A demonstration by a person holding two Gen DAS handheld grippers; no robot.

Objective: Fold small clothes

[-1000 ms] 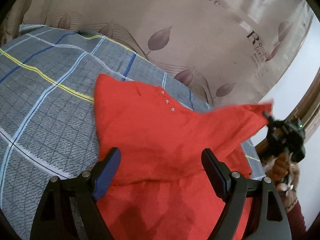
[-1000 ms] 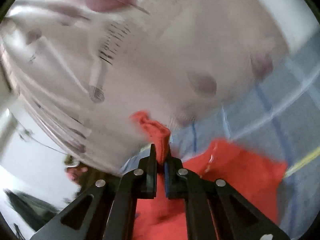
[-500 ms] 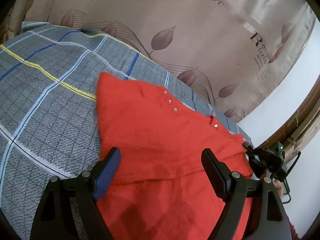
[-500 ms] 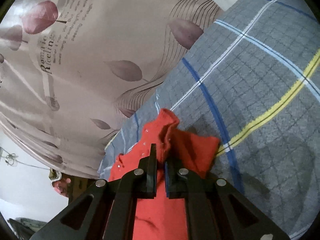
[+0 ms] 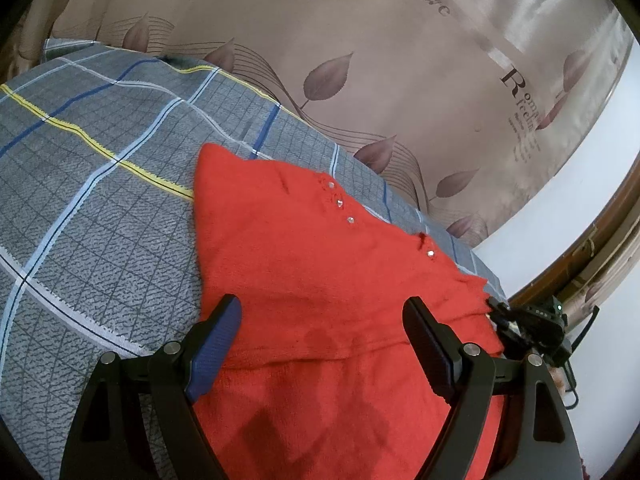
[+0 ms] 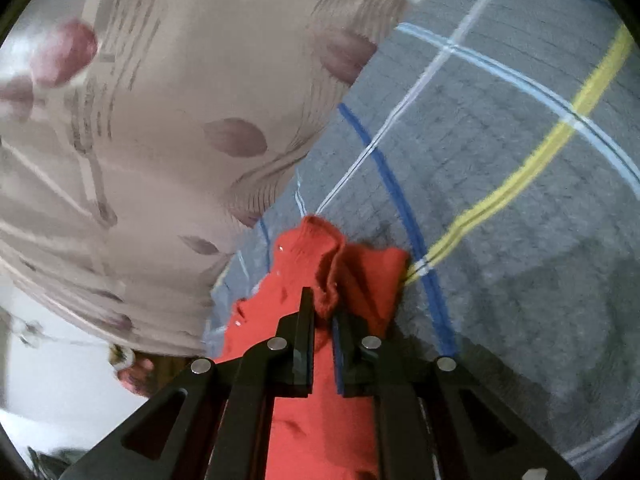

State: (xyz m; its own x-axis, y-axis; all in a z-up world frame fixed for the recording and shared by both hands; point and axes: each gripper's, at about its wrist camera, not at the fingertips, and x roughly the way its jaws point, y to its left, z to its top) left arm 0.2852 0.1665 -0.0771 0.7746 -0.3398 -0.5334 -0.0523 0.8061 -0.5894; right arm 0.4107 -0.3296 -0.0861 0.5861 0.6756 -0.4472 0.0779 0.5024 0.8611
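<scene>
So, grey plaid blanket (image 5: 100,208) with blue, white, yellow stripes fills most of left view, beige leaf-print curtain (image 5: 320,32) behind it. Red knit sweater (image 5: 320,264) lies spread on blanket, part folded over itself, tiny shiny studs (image 5: 339,204) near neckline. Left gripper (image 5: 320,328) hovers above sweater, fingers wide apart, nothing between them. Right gripper (image 6: 322,320) pinched tight on bunched sweater edge (image 6: 328,264), at garment's far right side.
</scene>
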